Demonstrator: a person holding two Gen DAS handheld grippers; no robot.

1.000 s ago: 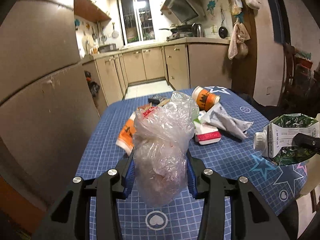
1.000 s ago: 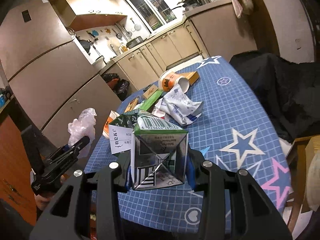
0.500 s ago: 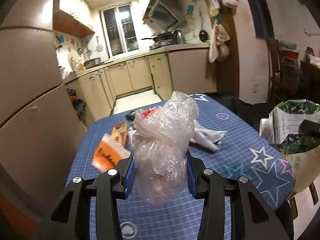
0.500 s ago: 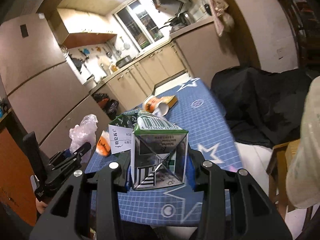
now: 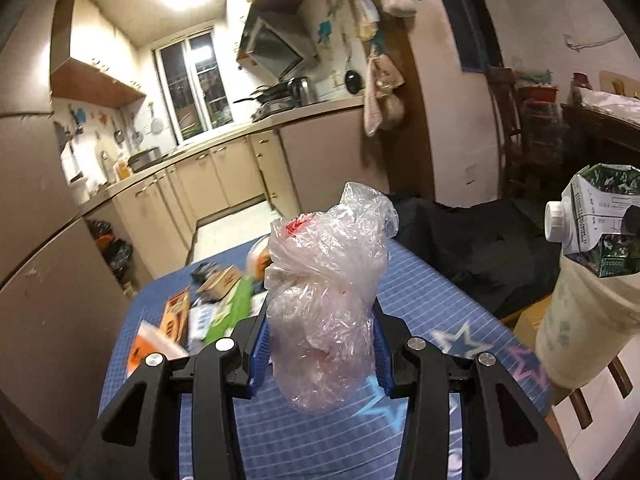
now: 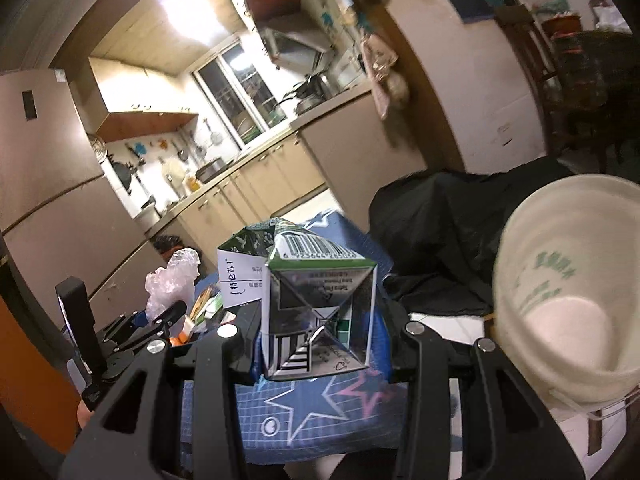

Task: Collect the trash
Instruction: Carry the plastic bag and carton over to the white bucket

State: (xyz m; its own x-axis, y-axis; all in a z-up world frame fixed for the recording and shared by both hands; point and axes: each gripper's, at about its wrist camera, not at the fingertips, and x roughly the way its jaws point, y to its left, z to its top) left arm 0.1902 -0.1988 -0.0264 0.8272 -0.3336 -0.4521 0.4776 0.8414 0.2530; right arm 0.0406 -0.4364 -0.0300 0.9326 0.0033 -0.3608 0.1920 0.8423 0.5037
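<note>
My left gripper is shut on a crumpled clear plastic bag and holds it above the blue table. My right gripper is shut on a green and white milk carton, held above the table's near edge. The carton also shows at the right of the left wrist view, just above a cream bin. In the right wrist view the open mouth of the cream bin is close on the right. The plastic bag also shows at the left of that view.
Several pieces of trash, boxes and wrappers, lie on the far left of the blue table. A dark cloth heap lies beyond the table. Kitchen cabinets stand at the back and a large appliance on the left.
Both grippers have lifted and pulled back from the table with their loads. The cream bin has come into view close on the right. The table trash now looks farther away.
</note>
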